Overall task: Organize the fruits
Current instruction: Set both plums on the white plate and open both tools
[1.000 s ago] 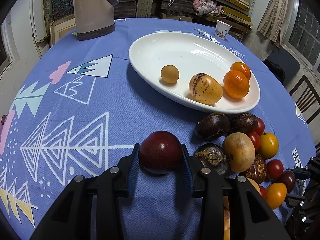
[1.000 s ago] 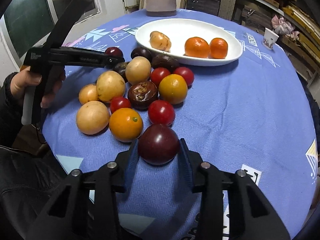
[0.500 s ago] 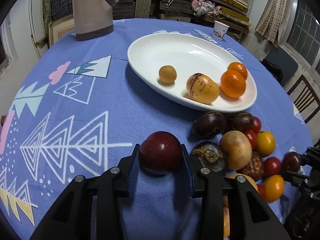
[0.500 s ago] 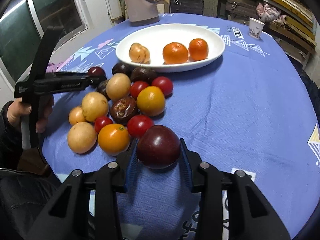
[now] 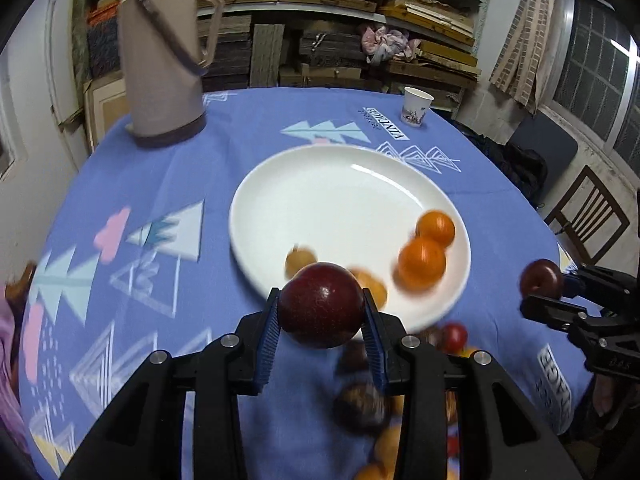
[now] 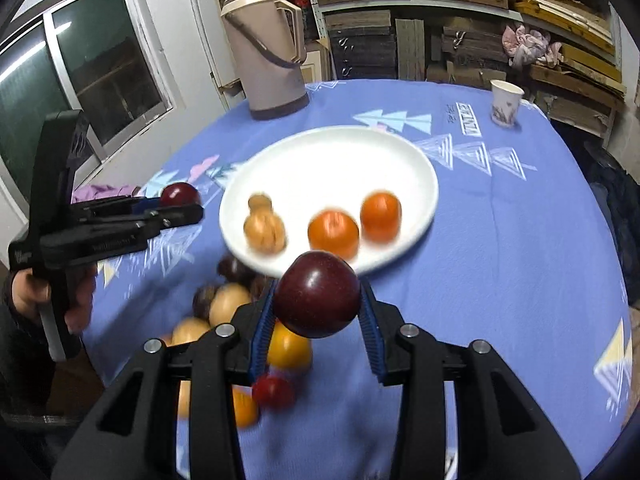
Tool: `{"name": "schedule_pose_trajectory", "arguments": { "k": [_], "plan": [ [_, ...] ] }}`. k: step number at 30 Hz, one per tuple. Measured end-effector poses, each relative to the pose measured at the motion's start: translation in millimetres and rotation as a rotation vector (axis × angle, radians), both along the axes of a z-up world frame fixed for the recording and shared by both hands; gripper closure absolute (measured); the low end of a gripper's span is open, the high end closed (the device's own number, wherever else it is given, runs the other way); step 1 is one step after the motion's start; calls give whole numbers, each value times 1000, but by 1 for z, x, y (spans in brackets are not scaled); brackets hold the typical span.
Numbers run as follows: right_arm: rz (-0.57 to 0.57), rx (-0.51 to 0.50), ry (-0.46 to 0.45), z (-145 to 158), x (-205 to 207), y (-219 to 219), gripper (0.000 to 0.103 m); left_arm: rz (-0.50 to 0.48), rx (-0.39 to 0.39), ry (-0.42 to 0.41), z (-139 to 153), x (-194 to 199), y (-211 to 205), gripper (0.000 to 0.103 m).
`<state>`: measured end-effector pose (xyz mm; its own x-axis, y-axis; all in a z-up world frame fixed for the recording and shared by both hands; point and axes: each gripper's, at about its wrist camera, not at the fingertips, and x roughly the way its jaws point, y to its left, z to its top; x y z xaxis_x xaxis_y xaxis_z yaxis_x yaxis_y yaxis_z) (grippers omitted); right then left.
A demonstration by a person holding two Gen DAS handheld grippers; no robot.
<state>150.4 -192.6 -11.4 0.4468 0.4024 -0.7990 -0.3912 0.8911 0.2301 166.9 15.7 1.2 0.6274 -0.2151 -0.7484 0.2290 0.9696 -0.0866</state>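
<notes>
Left gripper [image 5: 321, 312] grips a round dark-red plum [image 5: 321, 305]; right gripper [image 6: 317, 305] clamps a second dark-red plum [image 6: 317, 299].

Both plums hang above the blue patterned tablecloth [image 5: 248, 136]. Just ahead of each gripper sits the white oval plate [image 6: 332, 152] with two orange tangerines [image 6: 334, 234]; loose mixed fruits [image 6: 226, 304] lie below.

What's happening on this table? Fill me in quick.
A person sorts fruit with two handheld grippers. The left gripper and right gripper each hold a dark red plum in the air near the white plate, which holds two oranges and two tan fruits. More fruit lies on the blue tablecloth.
</notes>
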Motion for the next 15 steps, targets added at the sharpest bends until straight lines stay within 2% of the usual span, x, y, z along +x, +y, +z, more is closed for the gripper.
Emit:
{"name": "schedule_pose_trajectory", "arguments": {
  "k": [4, 6, 8, 15],
  "plan": [
    [-19, 35, 30, -8, 48, 19, 64, 24, 19, 43, -9, 44, -7, 64],
    [-12, 11, 31, -13, 66, 31, 64, 35, 15, 57, -14, 63, -6, 64],
    [-14, -8, 74, -26, 87, 42, 64, 43, 4, 76, -19, 75, -5, 64],
    [-25, -44, 137, -57, 116, 55, 64, 52, 1, 132, -39, 103, -7, 64]
  ]
}}
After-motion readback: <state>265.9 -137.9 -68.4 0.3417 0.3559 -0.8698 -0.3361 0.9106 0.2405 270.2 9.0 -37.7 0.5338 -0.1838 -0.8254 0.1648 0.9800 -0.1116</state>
